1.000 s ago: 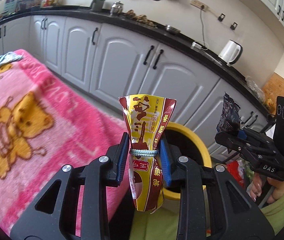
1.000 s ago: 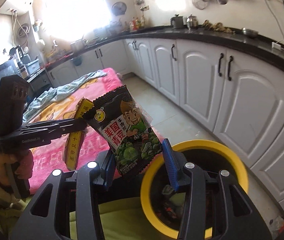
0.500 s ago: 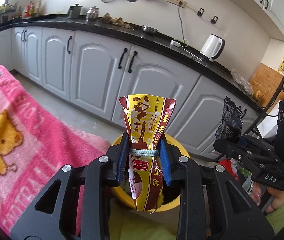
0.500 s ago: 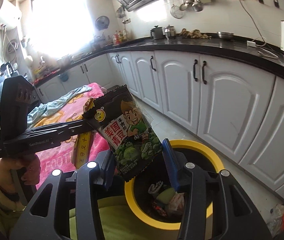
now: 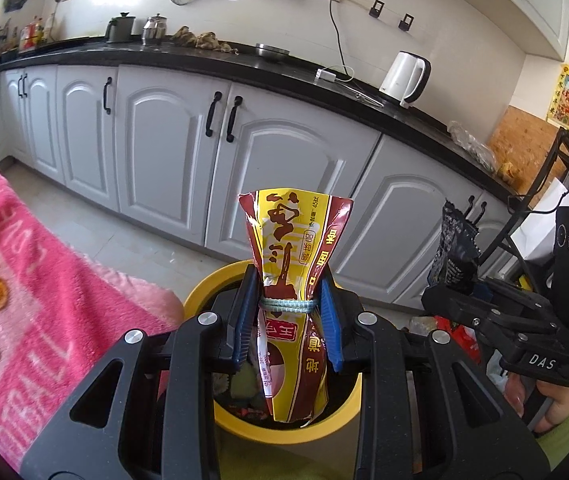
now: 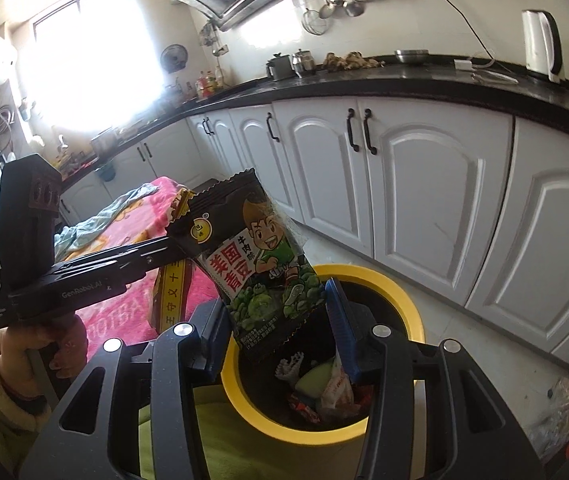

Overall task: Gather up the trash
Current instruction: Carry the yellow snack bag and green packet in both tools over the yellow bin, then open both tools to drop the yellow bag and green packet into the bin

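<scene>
Though both packets hang over the bin (image 5: pixel 284 428), neither drop looks safe yet. The left gripper (image 5: pixel 288 320) is clamped on the waist of a red-and-yellow packet (image 5: pixel 296 264), low centre of the left view, its tail dipping inside the yellow rim. The right gripper (image 6: pixel 280 320) is clamped on a black pea packet (image 6: pixel 260 268), centre of the right view, which leans up and left with much of its body outside the bin's near edge. Let go as it stands, that one could slide off the rim onto the floor or the green lap below. Both packets are light and crinkled, so either may catch on a pad or flutter sideways. With two tools crowded at one opening, they could also knock each other.

Trash already lies in the bin. A pink blanket (image 5: pixel 44 300) fills the lower left. White cabinets (image 5: pixel 164 148) under a black counter (image 5: pixel 244 68) cross mid-frame, a kettle (image 5: pixel 406 76) at upper right, pale floor tiles below.
</scene>
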### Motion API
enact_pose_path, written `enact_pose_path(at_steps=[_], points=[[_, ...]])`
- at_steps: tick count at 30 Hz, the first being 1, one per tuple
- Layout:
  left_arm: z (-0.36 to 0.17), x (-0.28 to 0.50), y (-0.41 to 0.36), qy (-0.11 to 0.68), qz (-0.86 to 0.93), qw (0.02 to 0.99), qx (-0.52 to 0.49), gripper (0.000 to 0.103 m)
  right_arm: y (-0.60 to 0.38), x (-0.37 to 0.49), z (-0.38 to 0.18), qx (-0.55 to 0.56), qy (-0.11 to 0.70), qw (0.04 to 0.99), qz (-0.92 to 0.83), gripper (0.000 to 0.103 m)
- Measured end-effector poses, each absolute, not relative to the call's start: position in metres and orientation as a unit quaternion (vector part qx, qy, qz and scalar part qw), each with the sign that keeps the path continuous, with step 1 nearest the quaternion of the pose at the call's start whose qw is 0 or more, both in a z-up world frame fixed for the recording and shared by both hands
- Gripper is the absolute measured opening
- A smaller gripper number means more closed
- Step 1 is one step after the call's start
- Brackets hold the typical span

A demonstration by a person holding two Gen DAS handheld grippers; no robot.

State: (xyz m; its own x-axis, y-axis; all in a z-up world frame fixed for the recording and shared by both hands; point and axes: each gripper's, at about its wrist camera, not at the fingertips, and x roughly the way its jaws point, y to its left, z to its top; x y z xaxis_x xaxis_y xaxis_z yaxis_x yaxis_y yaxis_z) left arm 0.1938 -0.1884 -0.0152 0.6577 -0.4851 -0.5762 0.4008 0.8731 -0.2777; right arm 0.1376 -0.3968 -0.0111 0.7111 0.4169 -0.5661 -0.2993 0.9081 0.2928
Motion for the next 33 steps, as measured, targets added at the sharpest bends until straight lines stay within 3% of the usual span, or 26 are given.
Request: enact_pose_path(at_steps=[28, 31, 33], points=[[-0.079, 0.224, -0.197, 0.395, -0.239, 0.885, -0.064, 0.024, -0.390, 0.170, -0.079, 0.129, 0.408, 0.887, 0.172, 0.051], [-0.083, 0.225, -0.197, 0.403, -0.236, 0.882, -0.063, 0.026, -0.393, 0.170, -0.082, 0.132, 0.410, 0.886, 0.170, 0.052], [-0.085, 0.225, -0.198, 0.405, -0.236, 0.881, -0.062, 0.038, -0.394, 0.168, -0.082, 0.134, 0.409, 0.887, 0.168, 0.054]])
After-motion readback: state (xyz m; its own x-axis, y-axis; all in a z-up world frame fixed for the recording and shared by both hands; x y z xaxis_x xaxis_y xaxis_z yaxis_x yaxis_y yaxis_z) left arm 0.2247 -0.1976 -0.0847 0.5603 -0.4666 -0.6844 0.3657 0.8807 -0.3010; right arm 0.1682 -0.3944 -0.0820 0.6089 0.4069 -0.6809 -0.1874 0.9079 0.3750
